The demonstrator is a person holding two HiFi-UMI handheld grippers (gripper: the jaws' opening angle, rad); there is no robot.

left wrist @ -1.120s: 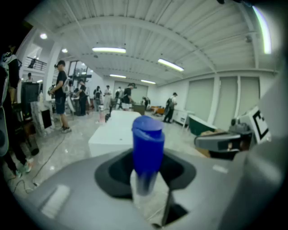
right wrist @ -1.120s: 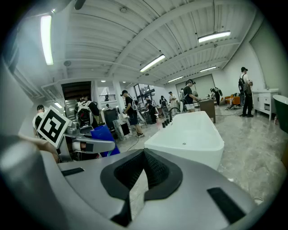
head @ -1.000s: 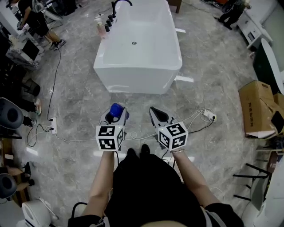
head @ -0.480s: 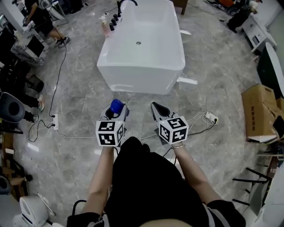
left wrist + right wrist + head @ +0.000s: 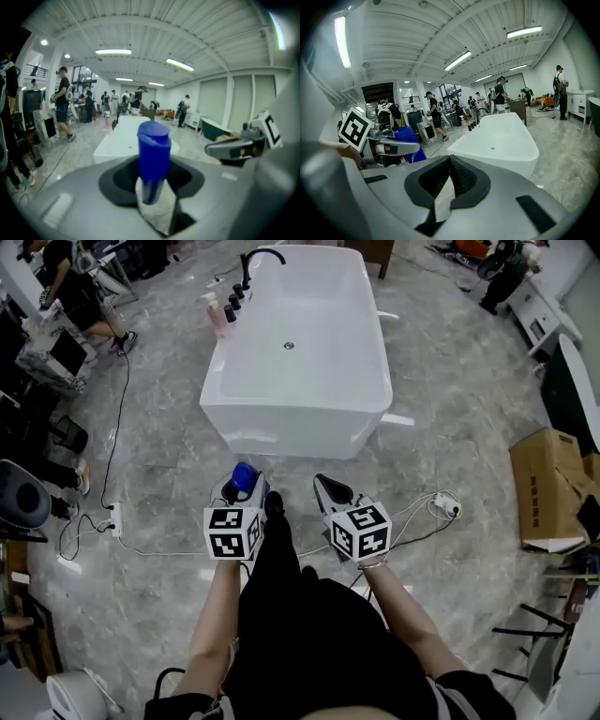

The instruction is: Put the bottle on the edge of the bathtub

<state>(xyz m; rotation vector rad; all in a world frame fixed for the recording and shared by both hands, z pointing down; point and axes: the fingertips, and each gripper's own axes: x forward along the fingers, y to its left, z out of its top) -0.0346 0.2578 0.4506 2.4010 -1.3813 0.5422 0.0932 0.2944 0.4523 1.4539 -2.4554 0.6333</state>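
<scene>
A blue bottle (image 5: pixel 152 161) stands upright between the jaws of my left gripper (image 5: pixel 243 491), which is shut on it; its blue top (image 5: pixel 245 474) shows in the head view. My right gripper (image 5: pixel 331 491) is level with the left one, to its right, jaws shut on nothing (image 5: pixel 451 180). The white bathtub (image 5: pixel 295 352) stands on the floor ahead of both grippers, its near rim (image 5: pixel 291 413) a short way beyond the jaws. In the right gripper view the bathtub (image 5: pixel 499 140) lies ahead and the bottle (image 5: pixel 407 143) shows at left.
A black tap (image 5: pixel 258 259) and small bottles (image 5: pixel 223 310) sit at the tub's far left corner. Cables and a power strip (image 5: pixel 114 517) lie on the marble floor at left, another socket (image 5: pixel 445 505) at right. A cardboard box (image 5: pixel 553 488) stands at right. People stand at the far left.
The bathtub has come a little nearer in the head view as the person steps forward. Both grippers keep their pose, the left still holding the bottle.
</scene>
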